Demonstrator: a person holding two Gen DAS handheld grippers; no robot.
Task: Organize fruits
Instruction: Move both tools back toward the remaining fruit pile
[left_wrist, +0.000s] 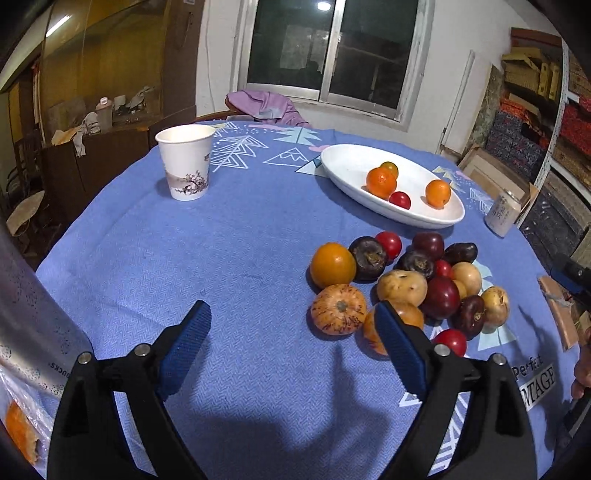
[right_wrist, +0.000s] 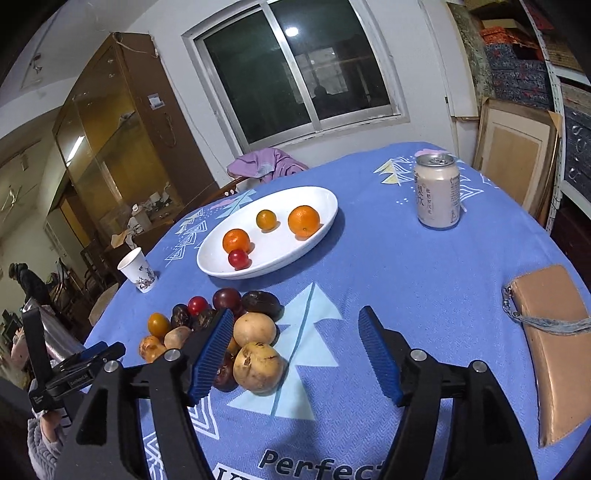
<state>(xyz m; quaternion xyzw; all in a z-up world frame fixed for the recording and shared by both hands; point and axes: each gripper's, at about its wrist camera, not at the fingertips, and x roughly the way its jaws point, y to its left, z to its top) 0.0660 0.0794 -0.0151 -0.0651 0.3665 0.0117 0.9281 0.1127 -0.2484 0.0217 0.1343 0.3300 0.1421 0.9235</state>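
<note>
Both grippers are held wide apart with nothing pinched: left gripper (left_wrist: 291, 332) above bare cloth just left of the fruit pile (left_wrist: 402, 288), right gripper (right_wrist: 295, 347) just right of it. Four fruits are already sitting in the white plate (right_wrist: 325, 195) behind the pile. Probably one outer fruit should be picked next, like the pale round one (right_wrist: 258, 365), and it should be squeezed gently so the neighbours aren't sent rolling off the tablecloth (left_wrist: 240, 240).
</note>
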